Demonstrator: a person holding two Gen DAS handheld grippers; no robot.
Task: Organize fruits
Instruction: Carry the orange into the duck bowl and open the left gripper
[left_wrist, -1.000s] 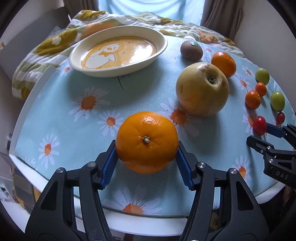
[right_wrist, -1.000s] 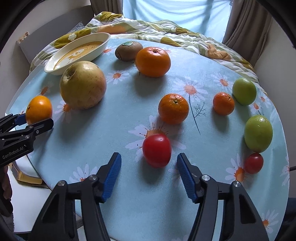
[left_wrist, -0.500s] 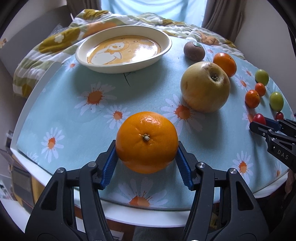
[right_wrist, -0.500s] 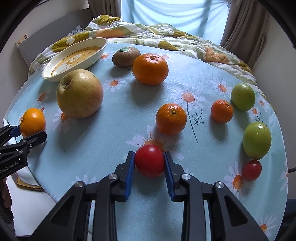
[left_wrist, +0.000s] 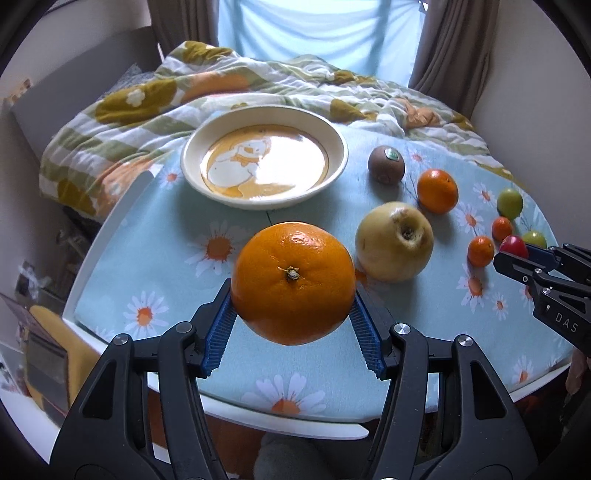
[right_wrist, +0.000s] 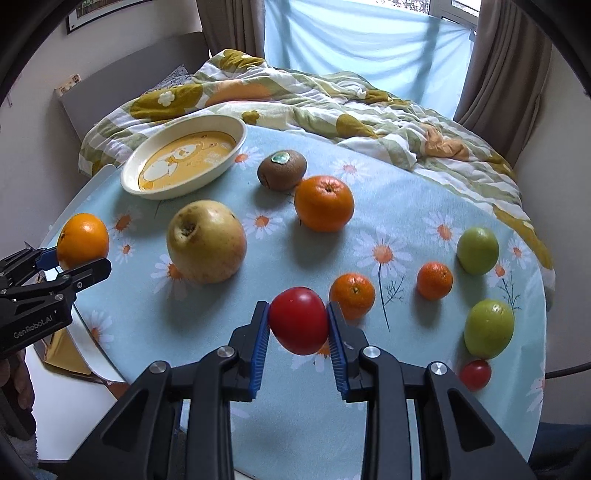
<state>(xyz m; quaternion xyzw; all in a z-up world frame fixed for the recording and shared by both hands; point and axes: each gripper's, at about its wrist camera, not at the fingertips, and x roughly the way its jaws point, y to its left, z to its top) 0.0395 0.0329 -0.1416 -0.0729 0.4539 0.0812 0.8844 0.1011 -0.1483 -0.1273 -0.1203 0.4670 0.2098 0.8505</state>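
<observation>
Above the daisy-print desk (left_wrist: 177, 266), the left claw (left_wrist: 293, 321) grips a large orange (left_wrist: 293, 282), stem end facing the camera, no clear long axis. The right claw (right_wrist: 297, 332) clamps a small red tomato (right_wrist: 298, 320); smooth and pinched at its sides, it could slip free in transit.

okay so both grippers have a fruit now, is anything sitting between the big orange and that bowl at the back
Nothing visible. The left gripper holds the big orange above the cloth, and only bare tablecloth lies between it and the bowl. The pale apple and kiwi sit off to the right of that line.
</observation>
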